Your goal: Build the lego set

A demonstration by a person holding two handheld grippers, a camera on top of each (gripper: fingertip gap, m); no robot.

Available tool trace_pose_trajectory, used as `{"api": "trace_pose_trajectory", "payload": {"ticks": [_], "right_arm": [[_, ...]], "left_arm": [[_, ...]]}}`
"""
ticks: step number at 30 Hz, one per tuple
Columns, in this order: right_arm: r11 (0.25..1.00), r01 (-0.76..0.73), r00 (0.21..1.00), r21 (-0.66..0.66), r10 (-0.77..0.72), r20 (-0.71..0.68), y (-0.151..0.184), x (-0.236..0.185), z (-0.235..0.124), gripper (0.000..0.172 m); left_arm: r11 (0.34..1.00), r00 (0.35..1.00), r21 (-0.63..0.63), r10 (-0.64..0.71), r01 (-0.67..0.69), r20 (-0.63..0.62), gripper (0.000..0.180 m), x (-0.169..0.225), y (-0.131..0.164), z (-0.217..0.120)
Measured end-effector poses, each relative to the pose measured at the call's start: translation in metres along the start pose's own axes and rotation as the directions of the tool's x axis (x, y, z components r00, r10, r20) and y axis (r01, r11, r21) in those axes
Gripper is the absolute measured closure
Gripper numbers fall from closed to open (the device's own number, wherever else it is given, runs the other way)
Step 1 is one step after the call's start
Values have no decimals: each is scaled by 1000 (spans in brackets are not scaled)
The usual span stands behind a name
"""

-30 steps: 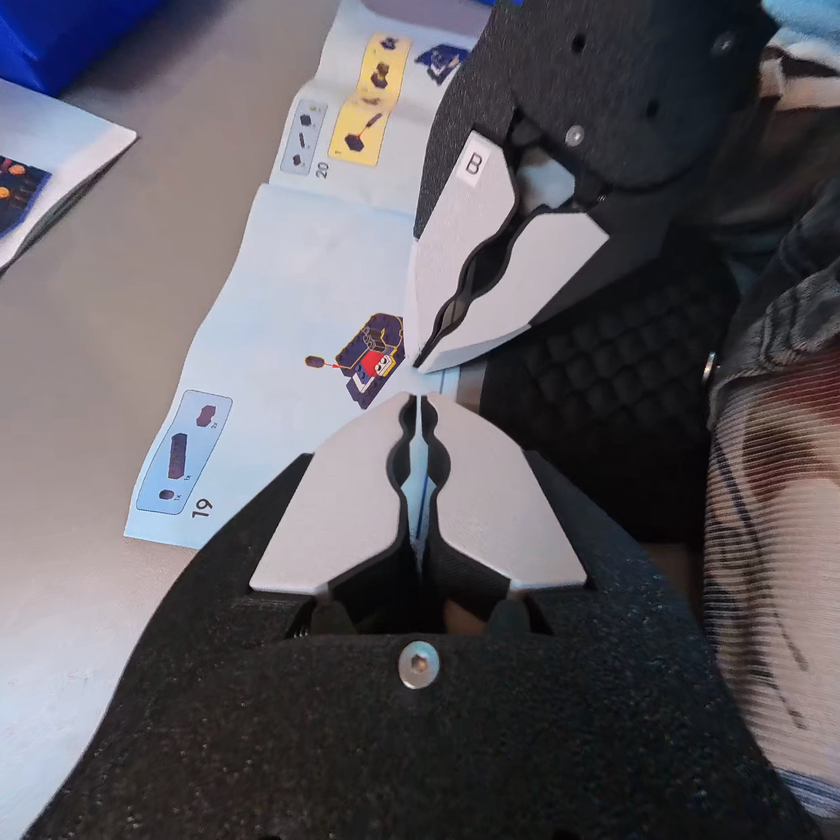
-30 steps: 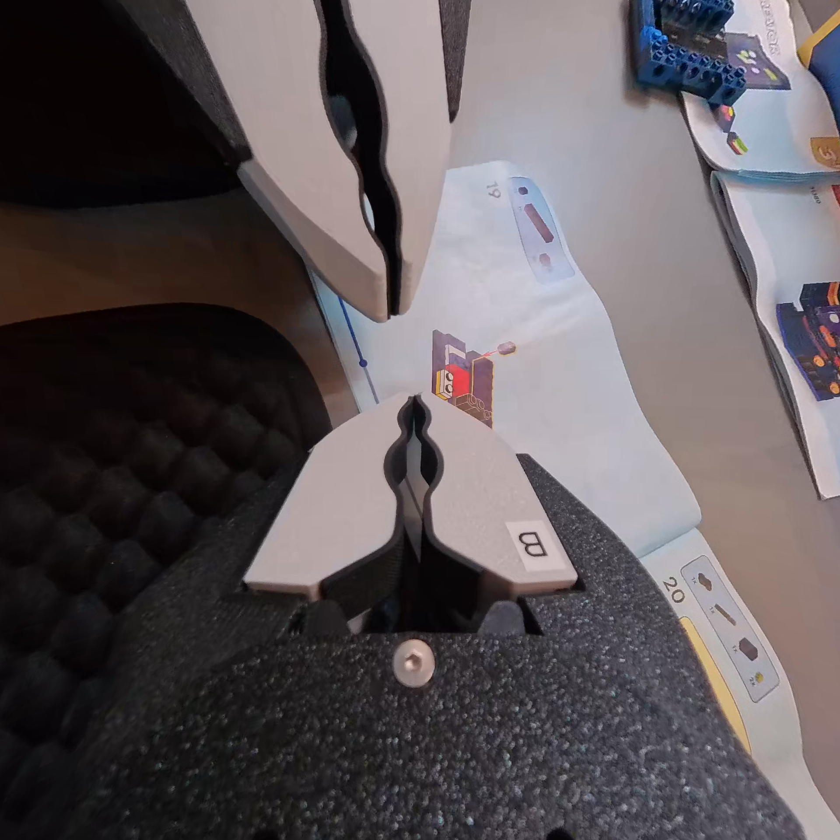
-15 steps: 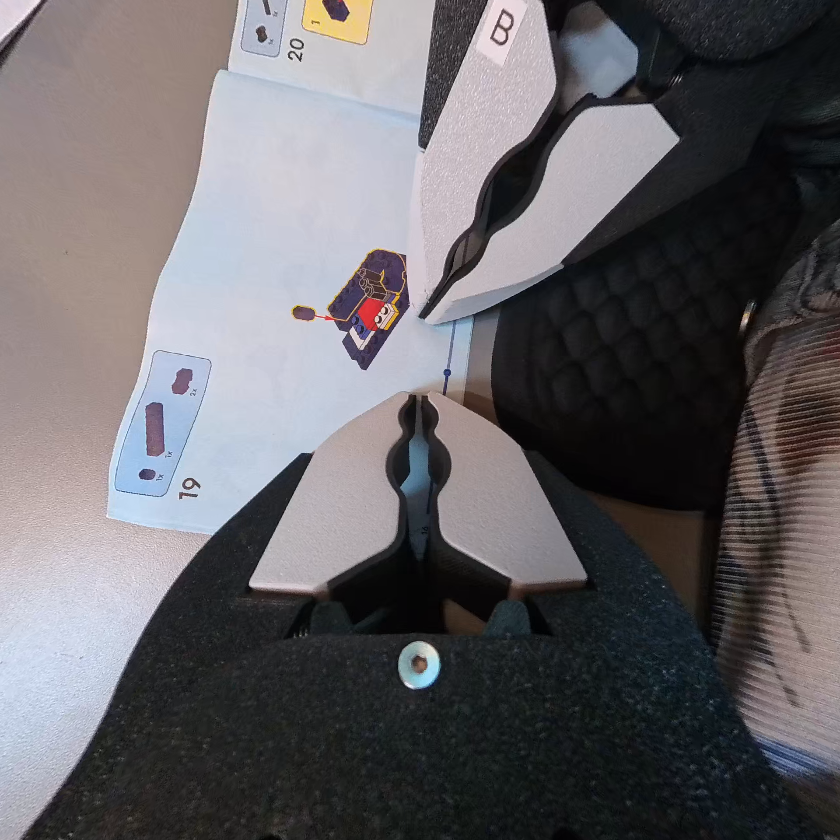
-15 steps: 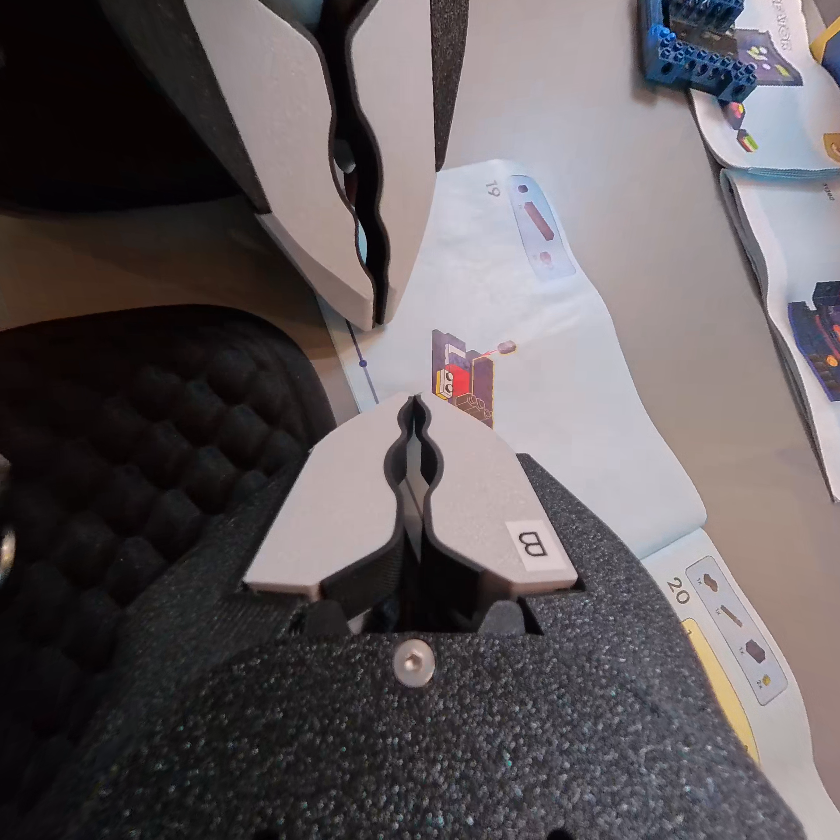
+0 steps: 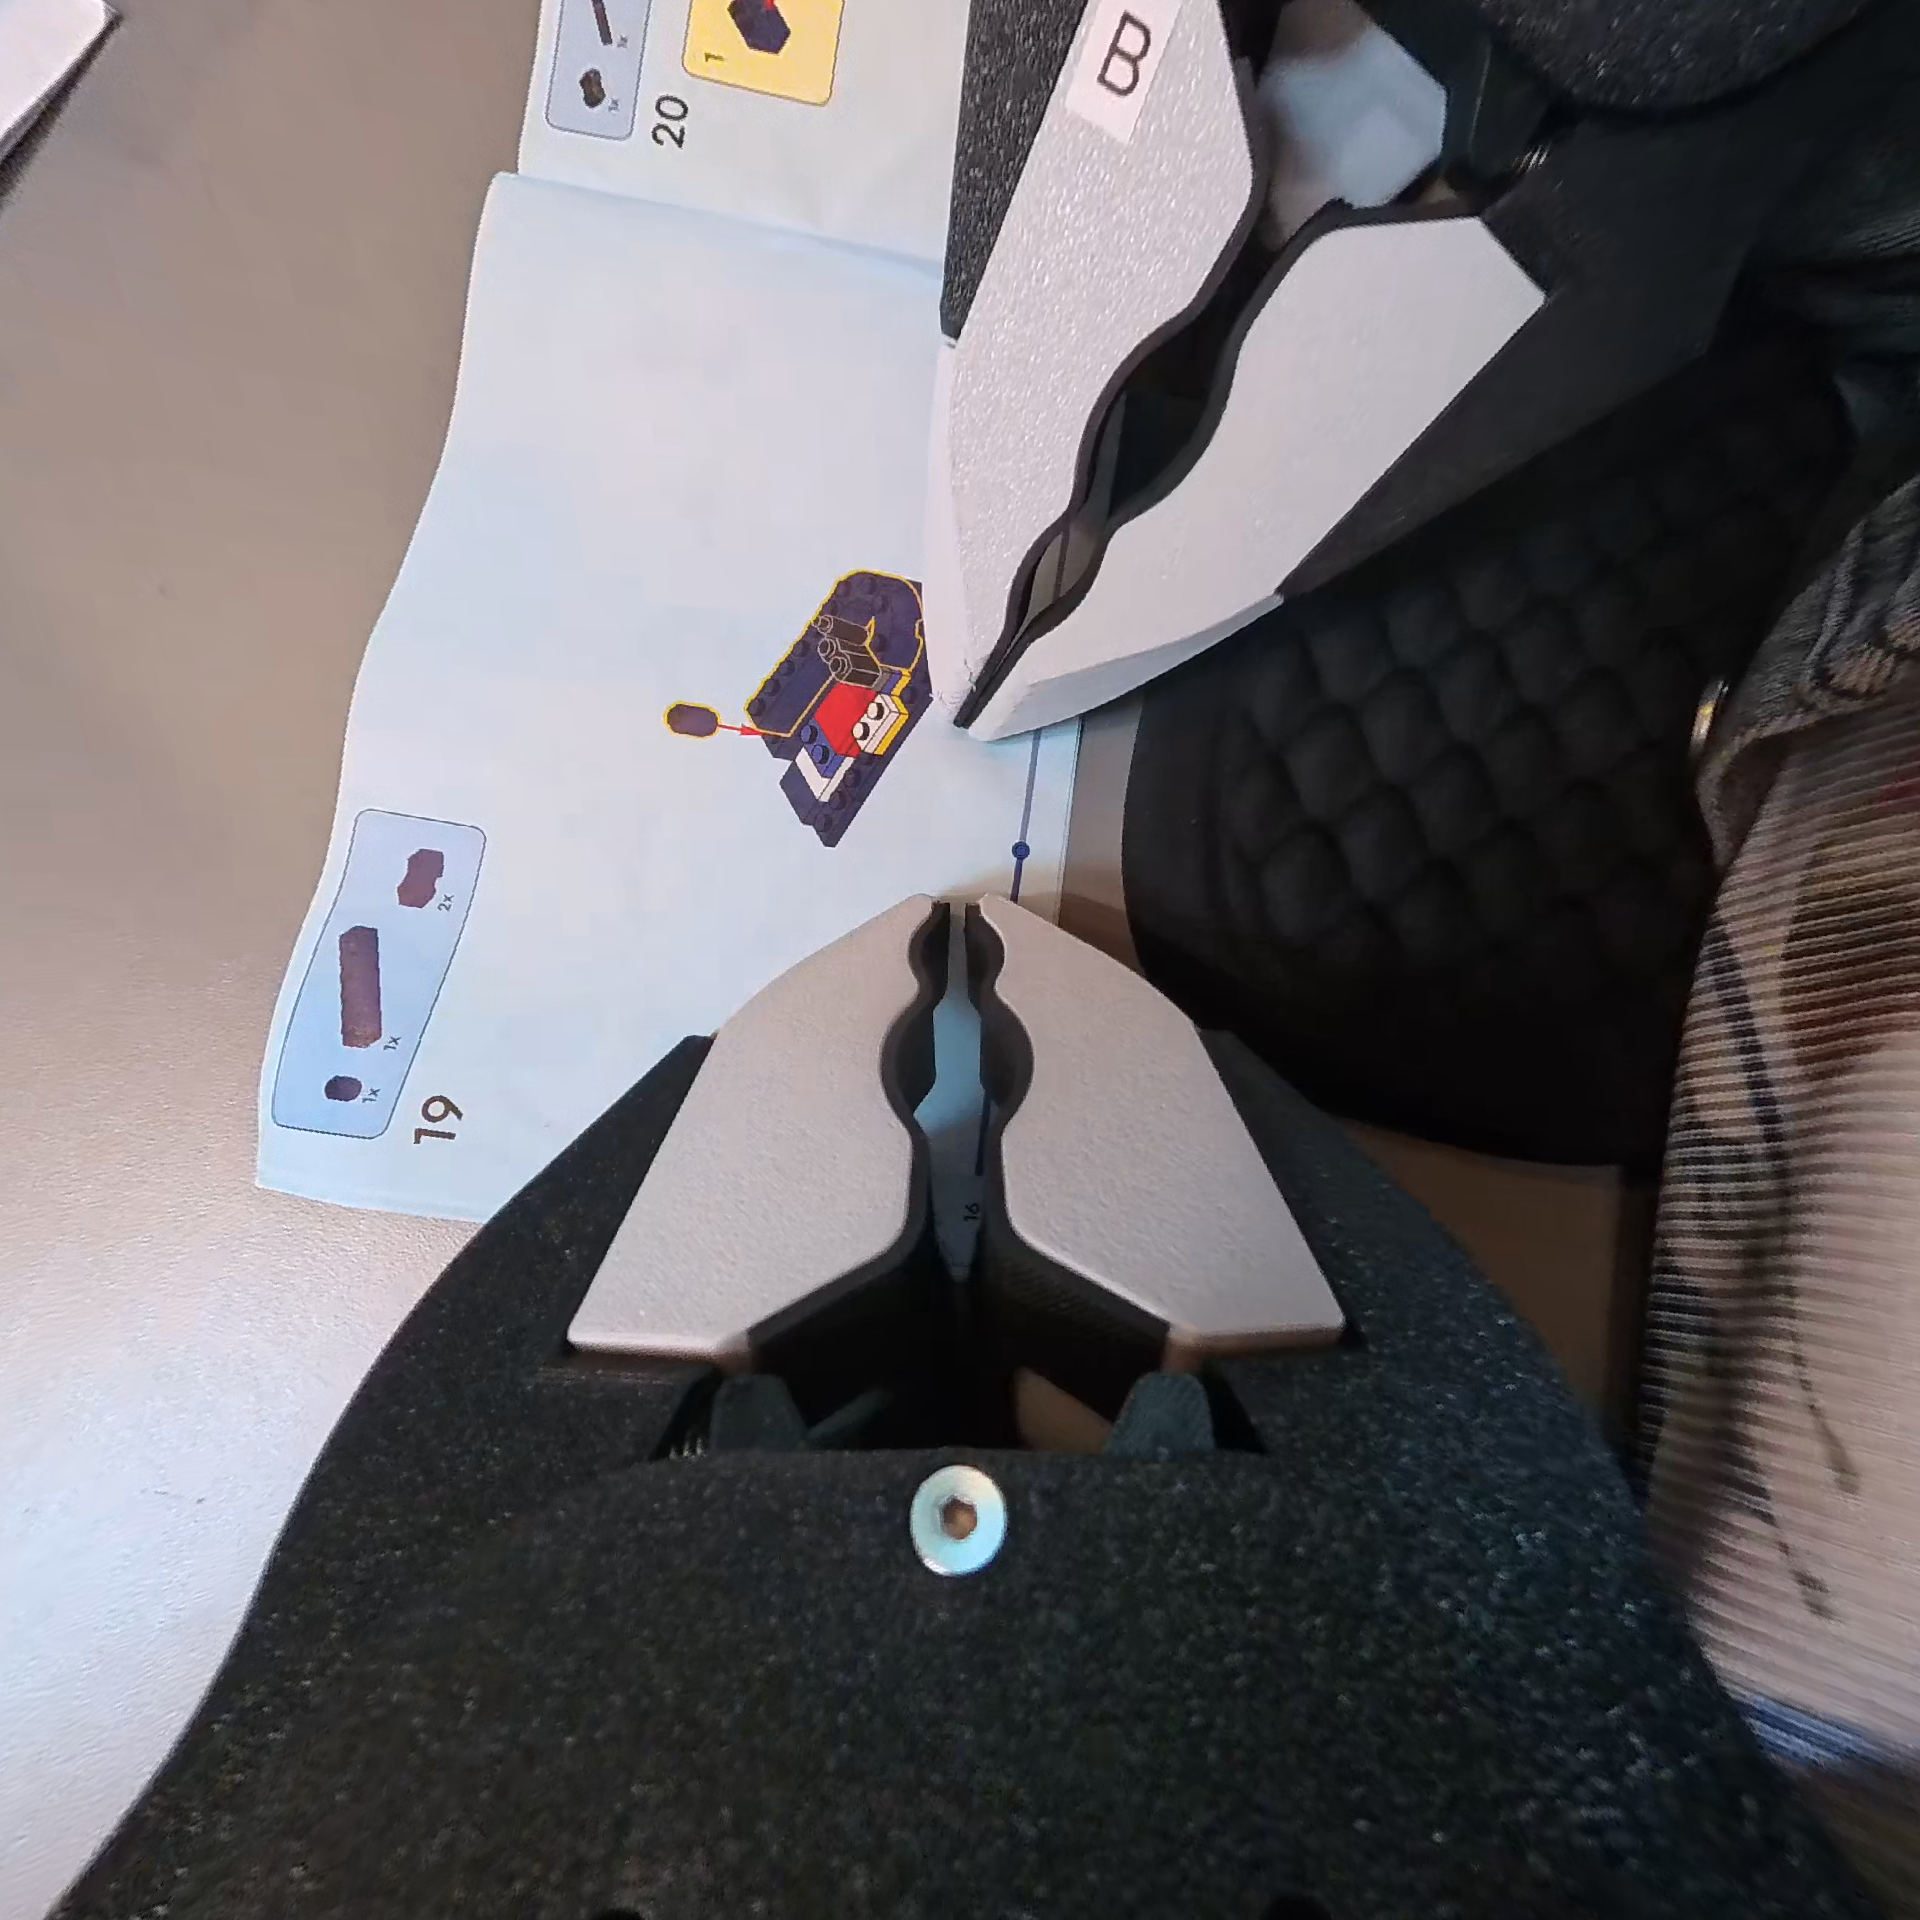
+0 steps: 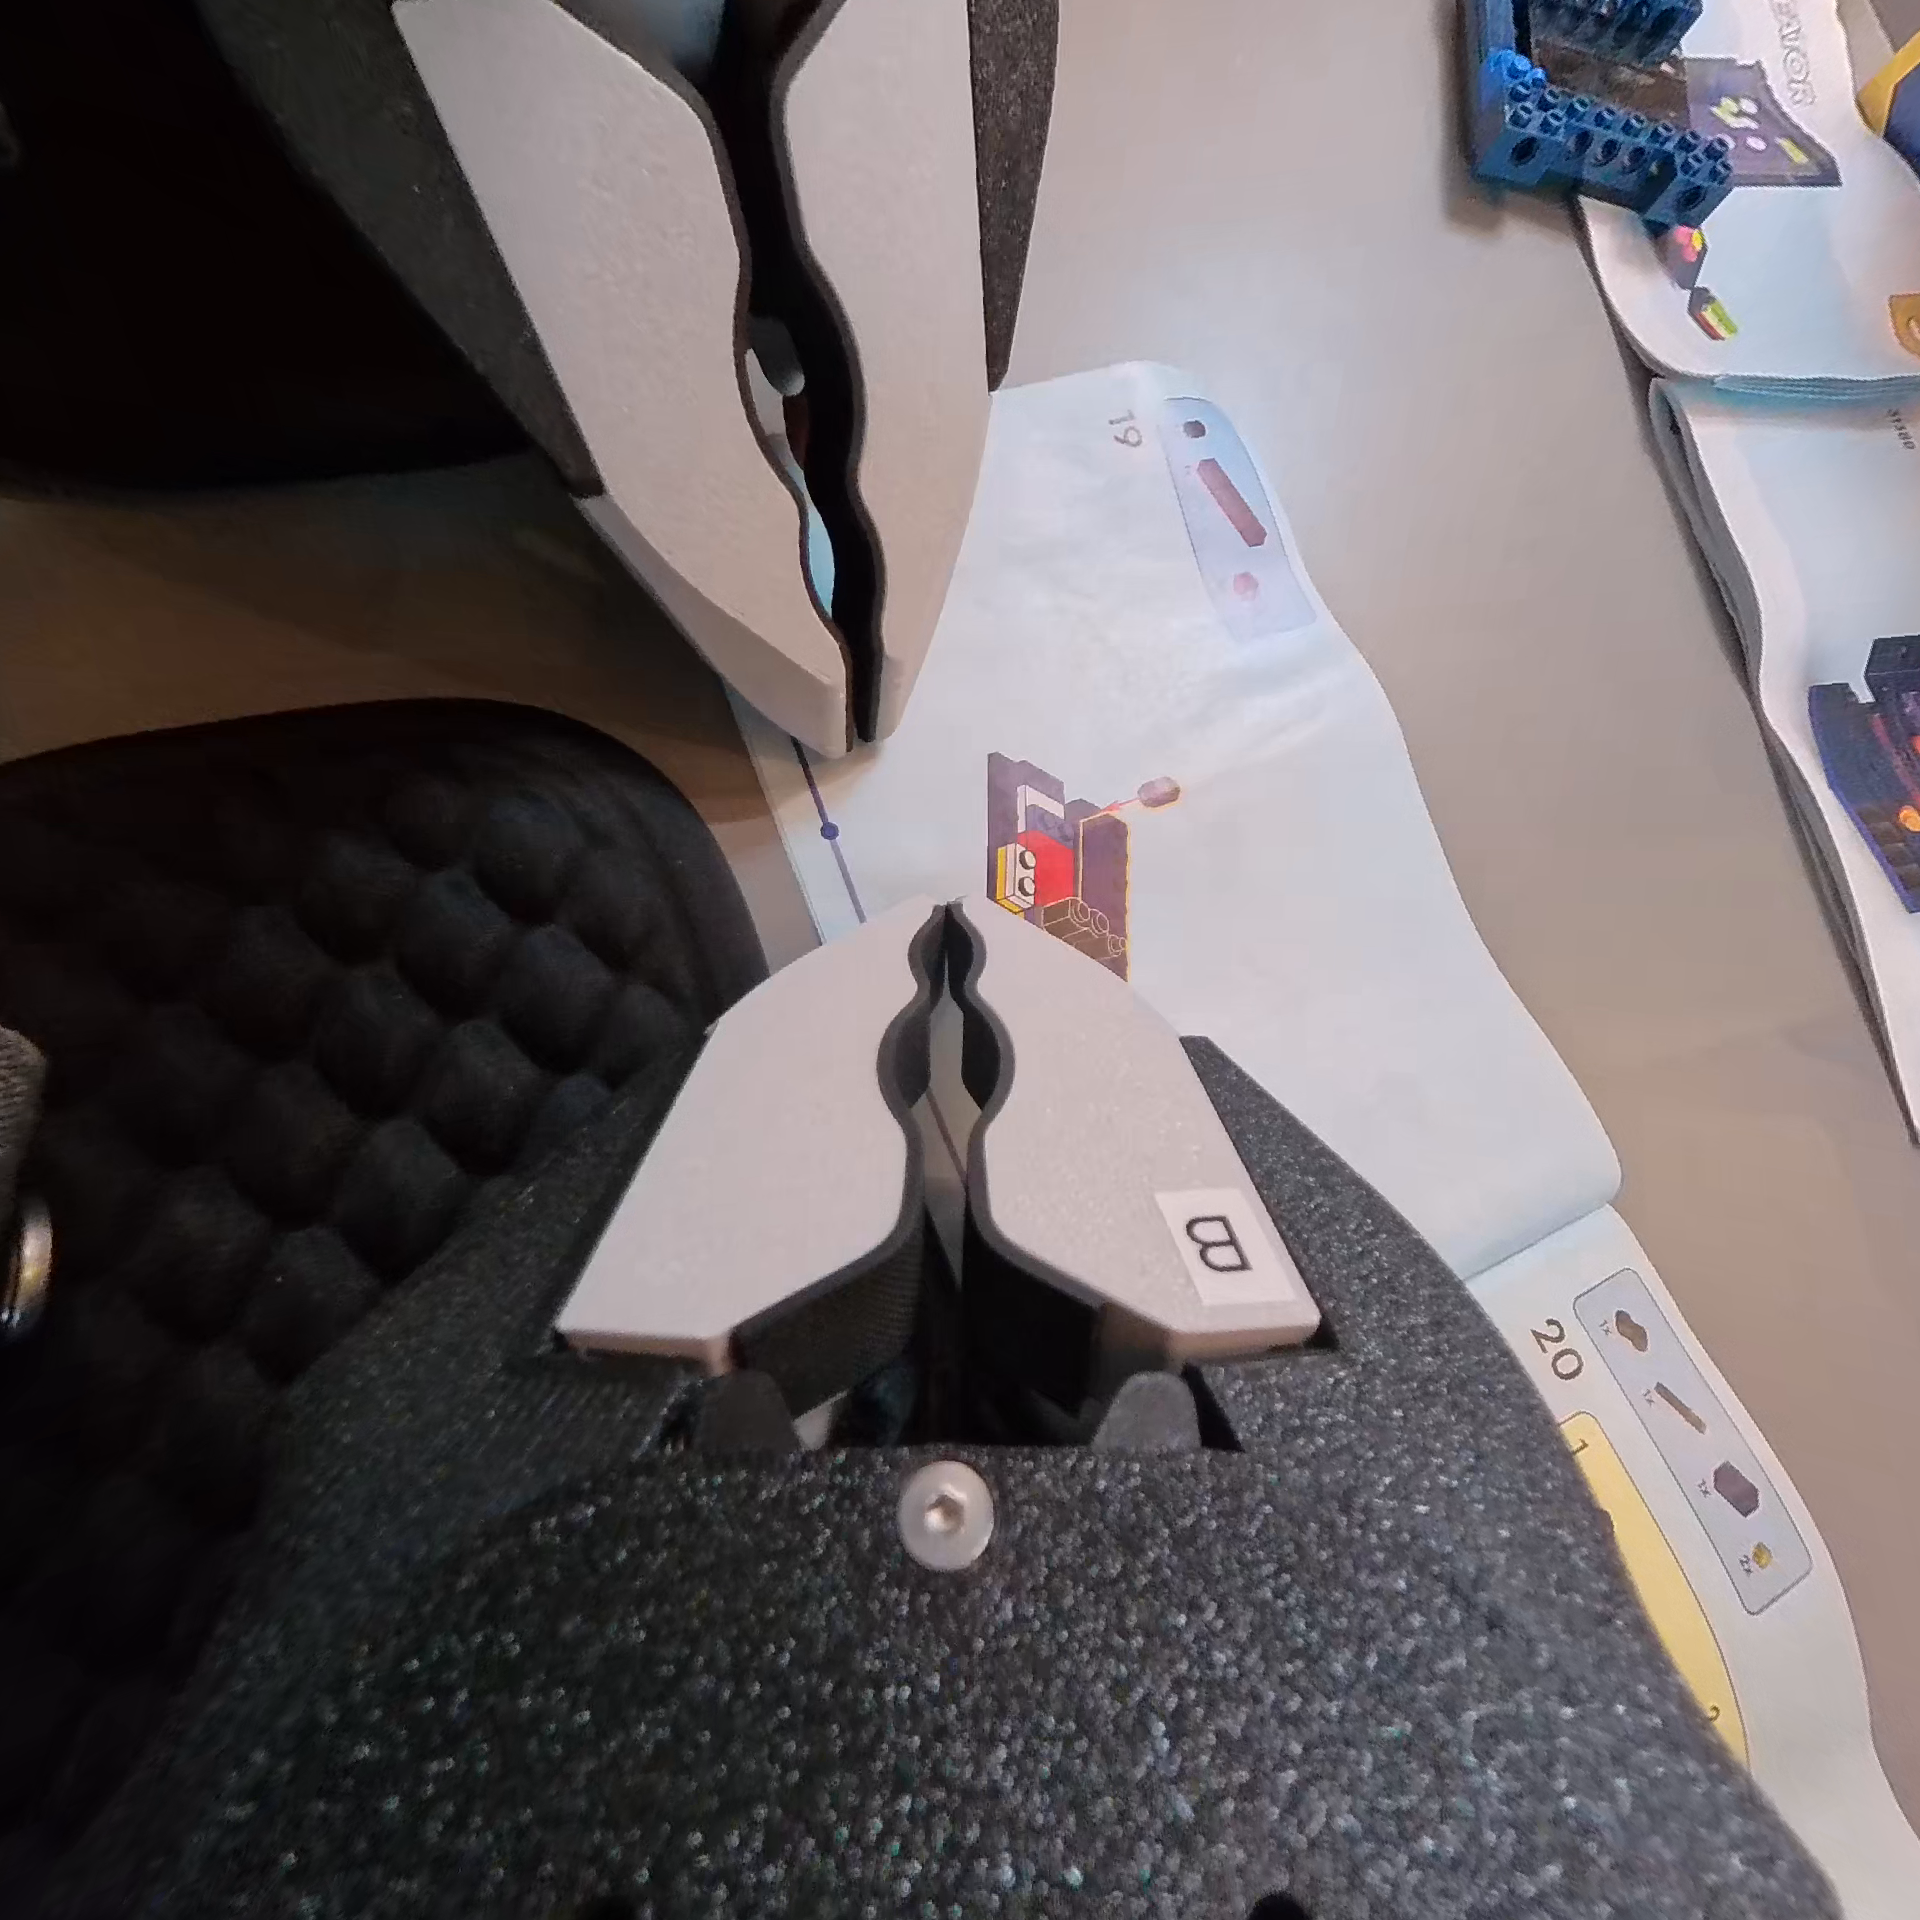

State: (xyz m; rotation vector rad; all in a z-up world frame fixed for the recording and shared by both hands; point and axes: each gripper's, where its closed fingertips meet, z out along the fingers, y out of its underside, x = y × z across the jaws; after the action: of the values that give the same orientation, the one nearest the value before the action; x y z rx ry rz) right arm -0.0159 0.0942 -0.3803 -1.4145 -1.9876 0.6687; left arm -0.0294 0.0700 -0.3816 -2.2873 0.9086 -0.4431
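Observation:
An open light-blue instruction booklet (image 5: 644,520) lies on the grey table (image 5: 208,520), with a printed brick drawing near the table's edge. My left gripper (image 5: 957,906) hovers over the page's near edge, almost shut, with only a thin slit between its tips through which the page shows. It also shows in the right wrist view (image 6: 857,727), tips down at the page's edge. My right gripper (image 6: 945,912) is shut, pads meeting at the tip, just over the drawing. It also shows in the left wrist view (image 5: 971,717), its tip beside the drawing. The two tips stand close together.
A black quilted cushion (image 5: 1403,779) sits just off the table's edge, and a person's striped clothing (image 5: 1787,1143) is to the right. A blue brick frame (image 6: 1590,125) and more booklets (image 6: 1818,623) lie farther out on the table. Only a small space, under 4 cm, lies between the two pairs of fingers.
The left gripper drew back along the page's edge, and the right gripper now looms larger in its view. The slit between the left tips widened a hair. The right gripper stayed shut and barely moved.

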Motion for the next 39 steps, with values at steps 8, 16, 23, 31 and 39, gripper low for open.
{"api": "trace_pose_trajectory", "payload": {"ticks": [8, 16, 23, 31, 39], "right_arm": [[1000, -7, 1000, 3, 7, 4, 0, 0, 0, 172], [1000, -2, 1000, 0, 2, 1, 0, 0, 0, 172], [1000, -3, 1000, 1, 3, 1, 0, 0, 1, 172], [1000, 22, 1000, -5, -22, -18, 0, 1, 0, 172], [990, -142, 979, -8, 139, -147, 15, 38, -17, 118]], "left_arm": [[1000, 1000, 0, 3, -3, 1, 178, 0, 0, 0], [1000, 1000, -1, 11, -11, 4, 177, 0, 0, 0], [1000, 1000, -1, 17, -17, 8, 177, 1, 0, 0], [1000, 1000, 0, 13, -13, 5, 177, 0, 0, 0], [1000, 1000, 0, 18, -18, 7, 177, 1, 0, 0]]}}
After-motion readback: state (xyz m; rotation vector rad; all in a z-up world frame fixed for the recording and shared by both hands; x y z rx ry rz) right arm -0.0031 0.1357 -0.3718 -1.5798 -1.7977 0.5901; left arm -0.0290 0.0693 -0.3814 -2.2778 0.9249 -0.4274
